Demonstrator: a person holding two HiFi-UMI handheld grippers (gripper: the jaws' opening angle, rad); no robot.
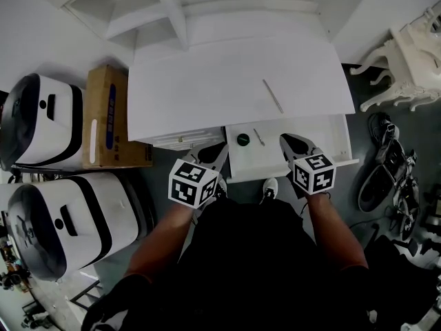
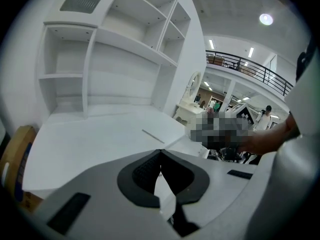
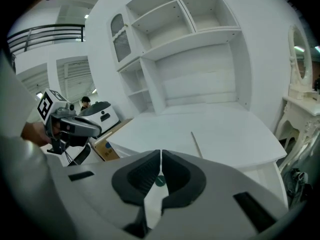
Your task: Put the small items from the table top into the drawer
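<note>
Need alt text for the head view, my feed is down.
Seen from above, the left gripper and right gripper hover near the front of an open white drawer holding a small dark green round disc and a short thin stick. One long thin pale rod lies on the white desk top.

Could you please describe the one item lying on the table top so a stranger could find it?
On the white desk top, look toward its right side, just behind the open drawer. The thin pale stick lies there alone, longer than the short stick inside the drawer.
</note>
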